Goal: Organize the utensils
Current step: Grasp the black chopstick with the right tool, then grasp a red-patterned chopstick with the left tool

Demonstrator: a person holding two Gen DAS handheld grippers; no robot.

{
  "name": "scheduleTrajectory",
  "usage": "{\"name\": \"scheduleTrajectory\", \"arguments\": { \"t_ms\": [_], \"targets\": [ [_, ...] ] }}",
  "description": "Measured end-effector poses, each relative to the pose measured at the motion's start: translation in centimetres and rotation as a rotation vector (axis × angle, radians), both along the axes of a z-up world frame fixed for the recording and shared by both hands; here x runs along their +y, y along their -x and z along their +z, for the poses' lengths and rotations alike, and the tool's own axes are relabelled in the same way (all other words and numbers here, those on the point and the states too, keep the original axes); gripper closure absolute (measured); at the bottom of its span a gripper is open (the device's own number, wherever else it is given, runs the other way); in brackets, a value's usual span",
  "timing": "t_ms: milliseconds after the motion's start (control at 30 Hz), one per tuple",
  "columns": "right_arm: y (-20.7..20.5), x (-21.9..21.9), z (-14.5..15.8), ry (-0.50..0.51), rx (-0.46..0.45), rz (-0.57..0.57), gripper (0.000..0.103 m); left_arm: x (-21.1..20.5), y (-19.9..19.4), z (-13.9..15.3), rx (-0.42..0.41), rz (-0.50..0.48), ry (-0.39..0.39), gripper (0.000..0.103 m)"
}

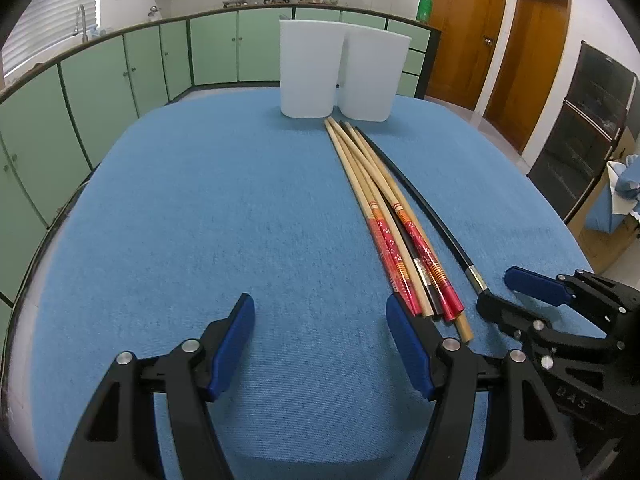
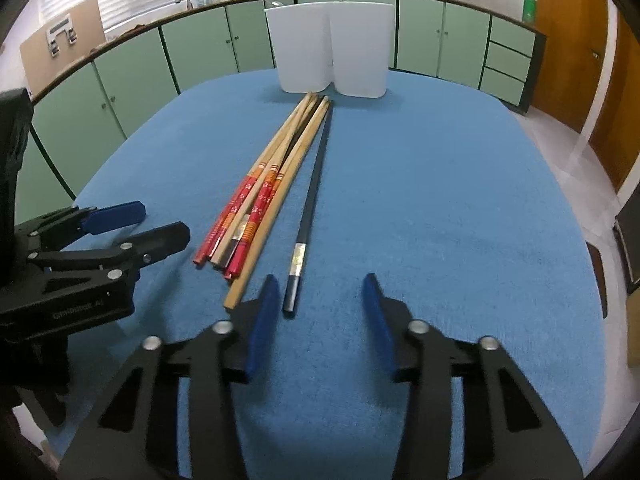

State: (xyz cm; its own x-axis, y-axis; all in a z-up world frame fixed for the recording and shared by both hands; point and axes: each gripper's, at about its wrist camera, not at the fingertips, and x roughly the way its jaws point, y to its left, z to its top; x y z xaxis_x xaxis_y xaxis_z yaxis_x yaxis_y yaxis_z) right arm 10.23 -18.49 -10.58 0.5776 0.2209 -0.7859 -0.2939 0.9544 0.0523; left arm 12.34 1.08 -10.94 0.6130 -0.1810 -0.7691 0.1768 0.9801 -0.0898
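From the left wrist, the left gripper stood with jaws apart over bare blue desk; the chopsticks lay at one o'clock, running toward two white bins (side by side). From the right wrist, the right gripper had jaws apart, untouching, the black chopstick at twelve.

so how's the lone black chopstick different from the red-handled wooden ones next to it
The black chopstick is dark along its whole length with a small shiny band near the handle end; the red-handled chopsticks are pale wood with red patterned handles. The black chopstick lies alone, slightly apart; the red-handled chopsticks are bunched and crossing one another. Its handle end sits between the right gripper's open fingers; theirs lie off to the side. Both lie flat on the blue tablecloth, tips toward the white containers.
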Motion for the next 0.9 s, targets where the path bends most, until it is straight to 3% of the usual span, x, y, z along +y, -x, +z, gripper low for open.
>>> {"name": "scheduleTrajectory", "arguments": {
  "t_ms": [100, 133, 267, 433, 900],
  "targets": [
    [0.1, -0.2, 0.0, -0.010, 0.001, -0.004, 0.095, -0.2, 0.0, 0.0, 0.001, -0.007, 0.005, 0.036],
    [0.1, -0.2, 0.1, -0.012, 0.000, -0.007, 0.097, -0.3, 0.1, 0.0, 0.002, -0.014, 0.005, 0.036],
    [-0.2, -0.8, 0.0, -0.014, 0.000, -0.034, 0.097, -1.0, 0.2, 0.2, 0.000, -0.047, 0.027, 0.036],
    [-0.1, -1.1, 0.0, -0.010, -0.001, -0.040, 0.097, -1.9, 0.0, -0.1, 0.010, -0.067, -0.014, 0.036],
    [-0.1, -1.3, -0.2, -0.012, -0.002, -0.042, 0.096, -1.1, -0.6, -0.4, 0.012, 0.022, -0.088, 0.036]
  ]
}}
